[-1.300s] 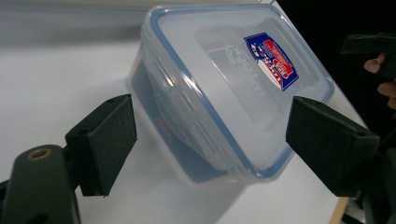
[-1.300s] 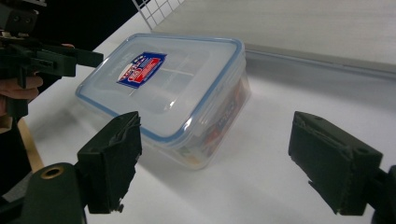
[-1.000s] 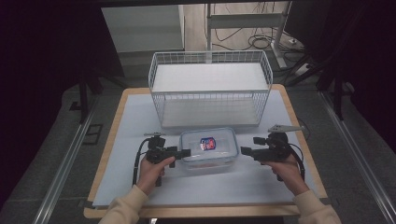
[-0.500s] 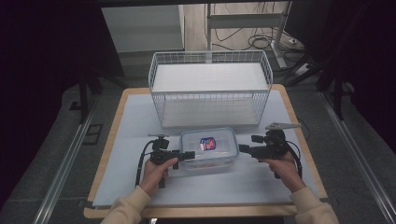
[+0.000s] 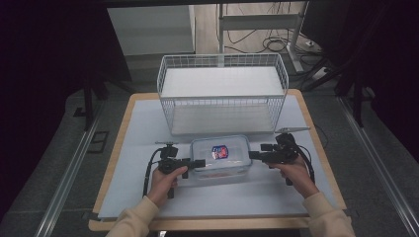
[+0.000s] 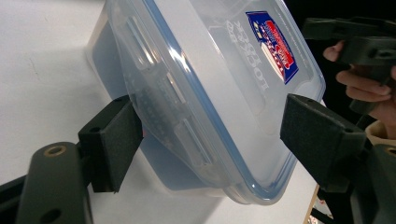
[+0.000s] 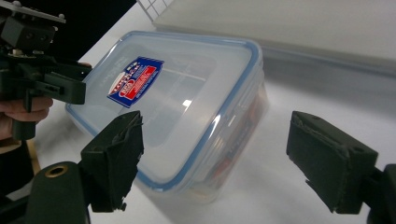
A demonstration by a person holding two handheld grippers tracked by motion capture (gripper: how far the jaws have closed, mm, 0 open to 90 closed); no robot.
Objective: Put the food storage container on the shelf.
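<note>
1. A clear lidded food container is set on the white mat just before the wire basket, between both grippers.
2. The left gripper straddles its short end; its jaws have just been closing, one pad touching, nothing clamped yet.
3. The right gripper is spread wide at the opposite end, probably for a two-sided lift.

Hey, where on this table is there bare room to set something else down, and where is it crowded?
Free: the pale mat left of the white wire basket, and the front strip between the clear lidded plastic box and the table's wooden edge. Crowded: the box's ends, where the left gripper and right gripper flank it.
</note>
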